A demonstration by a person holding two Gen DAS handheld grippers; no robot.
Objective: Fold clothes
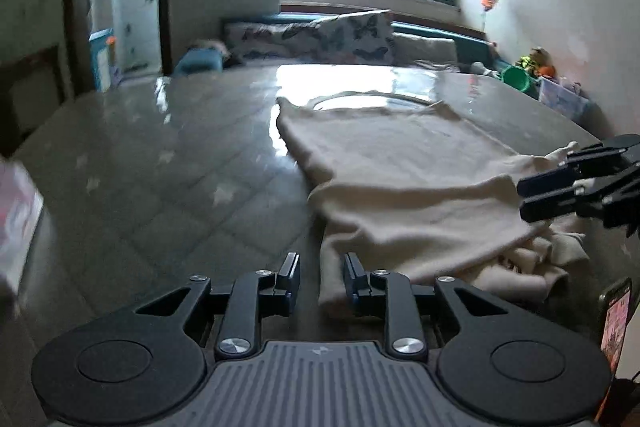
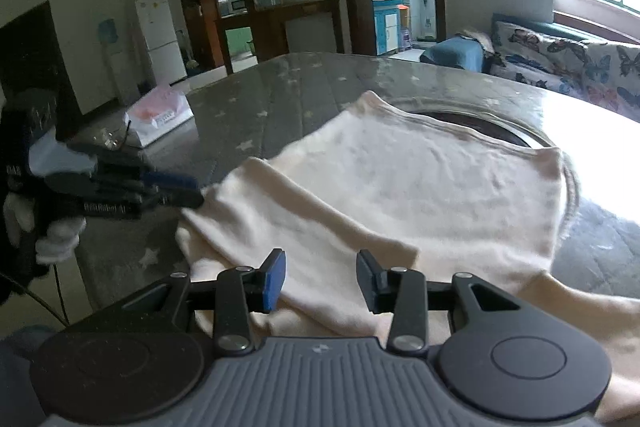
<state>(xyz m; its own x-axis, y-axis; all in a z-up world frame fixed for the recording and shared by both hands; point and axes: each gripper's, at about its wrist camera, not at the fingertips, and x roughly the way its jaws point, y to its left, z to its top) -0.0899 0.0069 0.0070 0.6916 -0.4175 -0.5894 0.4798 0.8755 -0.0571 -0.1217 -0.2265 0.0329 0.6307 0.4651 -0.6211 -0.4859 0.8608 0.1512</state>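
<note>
A cream garment (image 1: 400,167) (image 2: 400,179) lies spread on the grey star-patterned table (image 1: 160,167) (image 2: 260,99), with its near end bunched in folds. My left gripper (image 1: 321,269) is open, its fingers straddling the garment's near left edge. In the right wrist view the left gripper (image 2: 188,191) sits at the cloth's left corner, held by a white-gloved hand (image 2: 60,239). My right gripper (image 2: 322,279) is open just above a fold of the garment. From the left wrist view the right gripper (image 1: 524,199) hovers over the bunched right end.
A glass turntable ring (image 1: 368,103) (image 2: 480,123) lies partly under the garment's far edge. A pink-and-white pack (image 2: 160,115) (image 1: 16,211) rests at the table's left end. A phone (image 1: 616,315) stands at the near right. A butterfly-print sofa (image 1: 320,39) lies beyond the table.
</note>
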